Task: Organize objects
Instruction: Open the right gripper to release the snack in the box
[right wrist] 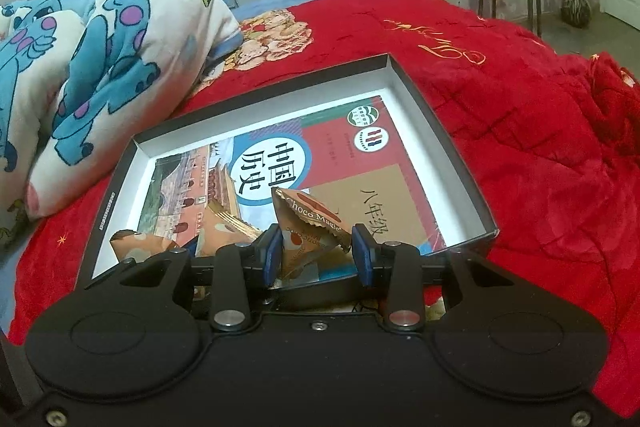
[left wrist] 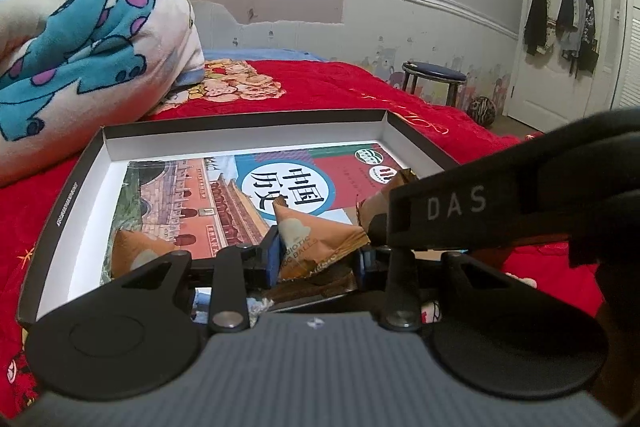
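Right now each gripper clamps an orange snack packet over a shallow black-rimmed box point(right wrist: 440, 131) lying on the bed's red blanket point(right wrist: 540, 131). The right gripper point(right wrist: 316, 255) pinches a "Choco Magic" packet point(right wrist: 310, 227) between its blue pads; the left gripper point(left wrist: 320, 255) squeezes a packet reading "Biotic Balls" point(left wrist: 316, 239). Both packets hang just above a Chinese history textbook point(right wrist: 320, 155) lying flat inside the box. Two more orange packets point(right wrist: 224, 227) rest on the book. A monster-print blanket point(right wrist: 100, 67) is bunched beside the box.
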`<state>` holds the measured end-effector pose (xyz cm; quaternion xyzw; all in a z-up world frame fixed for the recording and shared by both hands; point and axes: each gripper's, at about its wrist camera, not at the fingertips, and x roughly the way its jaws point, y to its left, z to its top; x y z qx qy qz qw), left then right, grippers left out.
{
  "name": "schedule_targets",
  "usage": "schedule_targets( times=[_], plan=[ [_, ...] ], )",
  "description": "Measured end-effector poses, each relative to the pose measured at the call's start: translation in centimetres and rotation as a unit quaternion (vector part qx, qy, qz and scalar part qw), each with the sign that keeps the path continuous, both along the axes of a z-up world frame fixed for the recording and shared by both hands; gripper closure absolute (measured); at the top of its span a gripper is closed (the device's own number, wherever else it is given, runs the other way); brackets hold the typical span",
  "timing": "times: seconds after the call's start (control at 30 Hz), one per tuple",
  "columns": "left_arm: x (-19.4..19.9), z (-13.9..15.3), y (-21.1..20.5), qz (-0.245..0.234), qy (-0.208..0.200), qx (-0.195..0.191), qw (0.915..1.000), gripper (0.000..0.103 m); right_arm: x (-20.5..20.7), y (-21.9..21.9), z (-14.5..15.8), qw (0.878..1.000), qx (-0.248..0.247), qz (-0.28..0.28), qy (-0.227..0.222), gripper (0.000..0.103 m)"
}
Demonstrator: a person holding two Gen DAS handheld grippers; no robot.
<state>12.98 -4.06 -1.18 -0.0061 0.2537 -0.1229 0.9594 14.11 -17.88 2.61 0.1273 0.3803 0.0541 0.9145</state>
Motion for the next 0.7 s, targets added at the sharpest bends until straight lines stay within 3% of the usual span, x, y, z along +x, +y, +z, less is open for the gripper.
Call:
schedule_targets(
  times=[0.03, 0.1, 0.47, 0.7],
  plan=[
    [0.0, 0.0, 0.0, -0.001, -0.001, -0.001, 1.0, 0.061, 0.0, -0.2, 0.0, 1.0, 0.005, -0.002, 0.001, 0.067],
    [0.1, 0.0, 0.2, -0.001, -0.001, -0.004, 1.0, 0.047, 0.2, -0.5, -0.1, 1.0, 0.017, -0.004, 0.003, 0.067],
    [0.0, 1.2, 1.1, 0.011, -0.015, -0.007, 0.9998, 0.021, -0.1, -2.2, 0.2, 0.997, 0.08, -0.008, -0.006, 0.059],
    [-0.4, 4.1, 3.0, 0.026, -0.046, -0.026, 0.9982, 0.015, -1.6, -4.3, 3.5, 0.991, 0.114, -0.018, -0.064, 0.036]
  ],
)
